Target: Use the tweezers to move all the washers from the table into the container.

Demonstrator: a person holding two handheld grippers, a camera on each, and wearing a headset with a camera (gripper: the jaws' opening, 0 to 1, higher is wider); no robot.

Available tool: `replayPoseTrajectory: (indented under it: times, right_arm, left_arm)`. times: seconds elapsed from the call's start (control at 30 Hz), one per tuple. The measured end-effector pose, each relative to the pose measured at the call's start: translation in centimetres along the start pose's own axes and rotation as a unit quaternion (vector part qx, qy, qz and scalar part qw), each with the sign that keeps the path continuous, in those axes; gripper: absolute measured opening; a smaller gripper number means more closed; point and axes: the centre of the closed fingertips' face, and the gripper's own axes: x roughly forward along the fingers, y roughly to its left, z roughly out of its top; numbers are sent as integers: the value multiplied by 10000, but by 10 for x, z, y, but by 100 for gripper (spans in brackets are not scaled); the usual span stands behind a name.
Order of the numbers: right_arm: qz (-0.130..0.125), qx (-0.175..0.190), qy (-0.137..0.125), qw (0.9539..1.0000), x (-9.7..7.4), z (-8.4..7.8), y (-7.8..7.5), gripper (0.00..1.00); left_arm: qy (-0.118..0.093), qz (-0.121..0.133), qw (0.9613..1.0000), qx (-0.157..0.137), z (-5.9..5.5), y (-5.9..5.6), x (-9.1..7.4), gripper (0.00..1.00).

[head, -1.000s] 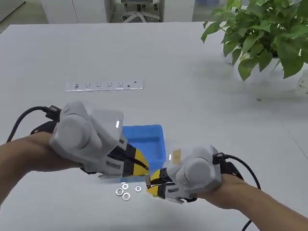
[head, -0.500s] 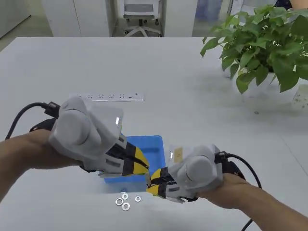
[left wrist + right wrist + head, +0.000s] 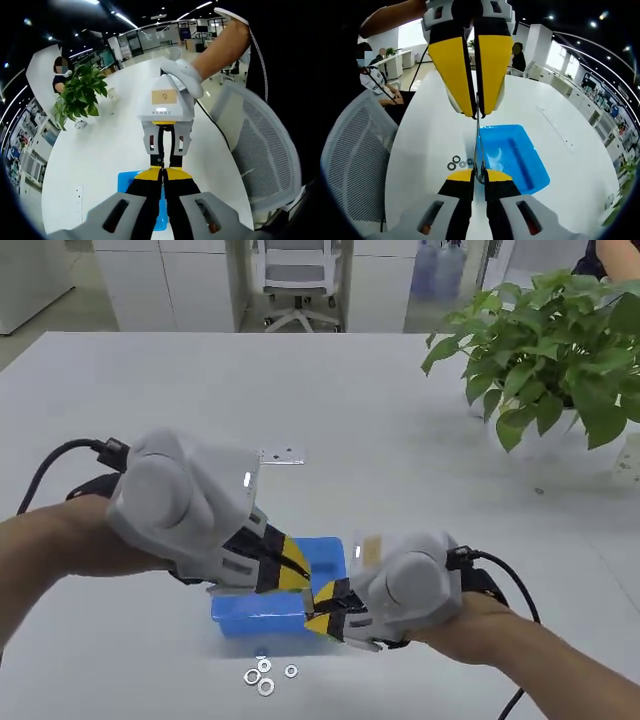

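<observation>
My two grippers meet tip to tip above the table. Thin metal tweezers (image 3: 478,145) run between them, one end in the shut jaws of my right gripper (image 3: 479,176), the other in the shut jaws of my left gripper (image 3: 477,113). In the head view the left gripper (image 3: 296,572) comes in from the left and the right gripper (image 3: 322,608) from the right, over the front of the blue container (image 3: 262,612). Several small metal washers (image 3: 265,677) lie on the white table just in front of the container, also seen as washers (image 3: 461,163) beside the container (image 3: 515,157).
A white power strip (image 3: 283,456) lies beyond the left gripper, partly hidden by it. A potted plant (image 3: 545,350) stands at the far right of the table (image 3: 400,440). An office chair (image 3: 295,280) stands behind the far edge.
The head camera has tilted, so the table slid down the picture. Both grippers, still joined at the tips, now sit over the container's front, farther from the washers.
</observation>
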Motion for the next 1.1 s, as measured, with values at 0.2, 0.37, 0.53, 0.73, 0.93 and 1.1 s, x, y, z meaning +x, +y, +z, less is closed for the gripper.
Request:
replayPoseTrajectory:
  times: [0.2, 0.37, 0.53, 0.73, 0.93, 1.1]
  right_arm:
    - [-38, 3, -10, 10000, 2, 1, -11, 9]
    - [-37, 11, 4, 10000, 7, 0, -20, 9]
    - [-31, 18, 20, 10000, 11, -2, -27, 9]
    - [-1, 62, 47, 10000, 18, -7, -33, 9]
    - [25, 140, 58, 9999, 24, -14, -40, 9]
    - [14, 219, 82, 9997, 29, -21, -46, 9]
  left_arm:
    - [-2, 49, 10000, 23, -3, 11, 0, 5]
    - [10, 54, 10000, 22, -6, 19, 2, 5]
    - [5, 56, 10000, 12, -10, 25, 4, 5]
    - [23, 35, 10000, -20, -16, 32, 9, 5]
    - [23, 9, 10000, -68, -23, 39, 16, 5]
    - [24, -25, 10000, -93, -29, 44, 24, 5]
